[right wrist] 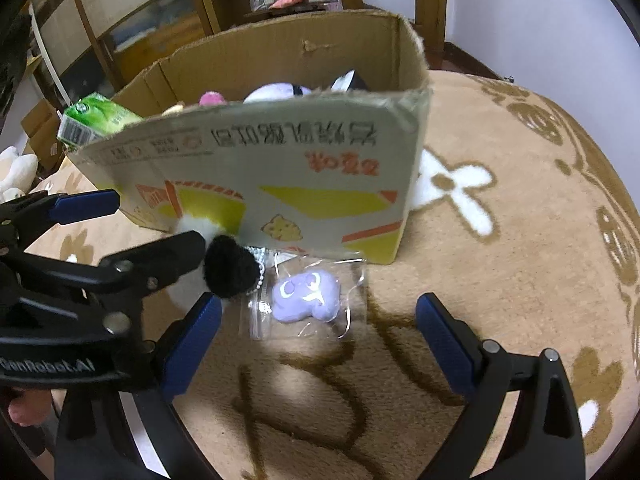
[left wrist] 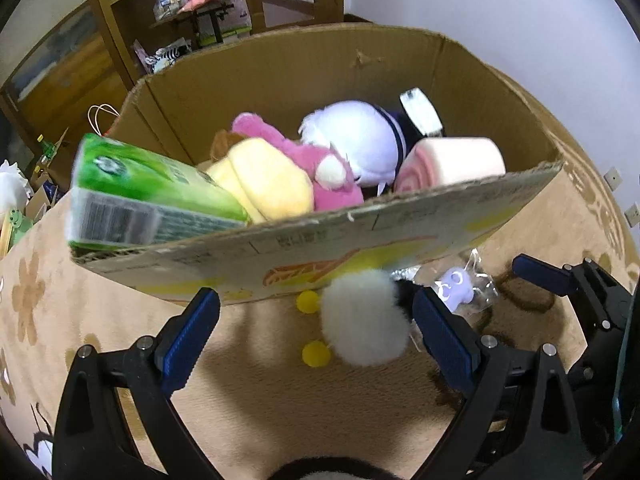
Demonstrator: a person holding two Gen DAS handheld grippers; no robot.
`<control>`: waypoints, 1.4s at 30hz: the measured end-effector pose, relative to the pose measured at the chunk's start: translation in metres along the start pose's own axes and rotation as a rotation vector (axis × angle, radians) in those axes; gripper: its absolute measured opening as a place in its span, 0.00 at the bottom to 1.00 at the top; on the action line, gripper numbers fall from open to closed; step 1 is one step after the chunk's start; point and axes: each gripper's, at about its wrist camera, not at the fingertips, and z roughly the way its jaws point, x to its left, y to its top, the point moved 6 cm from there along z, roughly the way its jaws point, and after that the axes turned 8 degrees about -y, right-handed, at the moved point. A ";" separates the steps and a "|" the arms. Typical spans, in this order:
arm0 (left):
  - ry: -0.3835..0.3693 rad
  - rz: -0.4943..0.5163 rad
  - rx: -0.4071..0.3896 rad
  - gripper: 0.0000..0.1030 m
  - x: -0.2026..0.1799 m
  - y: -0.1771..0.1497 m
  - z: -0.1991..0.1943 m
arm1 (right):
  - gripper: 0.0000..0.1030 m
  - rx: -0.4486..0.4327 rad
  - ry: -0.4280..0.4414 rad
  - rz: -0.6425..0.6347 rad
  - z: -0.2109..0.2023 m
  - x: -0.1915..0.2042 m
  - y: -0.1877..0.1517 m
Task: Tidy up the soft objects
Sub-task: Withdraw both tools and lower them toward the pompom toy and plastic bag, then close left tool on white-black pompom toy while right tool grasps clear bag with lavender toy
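A cardboard box [left wrist: 360, 236] [right wrist: 280, 168] stands on a tan carpet and holds plush toys: a pink one [left wrist: 320, 160], a yellow one [left wrist: 264, 180], a white-and-purple one [left wrist: 360, 140] and a pink roll [left wrist: 452, 160]. A green tissue pack [left wrist: 140, 196] [right wrist: 96, 118] rests tilted on the box's left rim. My left gripper [left wrist: 316, 328] is open around a white fluffy toy [left wrist: 362, 316] with yellow feet [left wrist: 316, 354] on the carpet. My right gripper [right wrist: 318, 336] is open, just short of a small purple plush in a clear bag [right wrist: 306, 296] [left wrist: 454, 284]. A black pompom [right wrist: 230, 266] lies beside the bag.
The carpet [right wrist: 500, 280] has brown and white patterns. Wooden shelves [left wrist: 132, 20] with clutter stand behind the box. White plush [right wrist: 16, 168] and small boxes lie at the far left. The left gripper's body [right wrist: 80, 280] crowds the right wrist view's left side.
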 end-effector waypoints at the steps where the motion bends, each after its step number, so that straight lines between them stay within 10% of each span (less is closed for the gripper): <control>1: -0.004 0.000 0.010 0.94 -0.001 -0.001 0.003 | 0.99 0.005 0.002 -0.004 0.002 0.001 -0.001; 14: -0.014 0.006 0.083 0.93 0.004 -0.003 0.027 | 0.99 0.045 -0.019 -0.055 0.018 0.020 -0.007; 30: -0.071 -0.062 0.160 0.42 0.029 0.004 0.045 | 1.00 0.056 -0.050 -0.103 0.023 0.039 -0.015; 42: -0.055 -0.096 0.142 0.35 0.043 -0.003 0.034 | 0.94 0.058 -0.061 -0.126 0.022 0.033 -0.017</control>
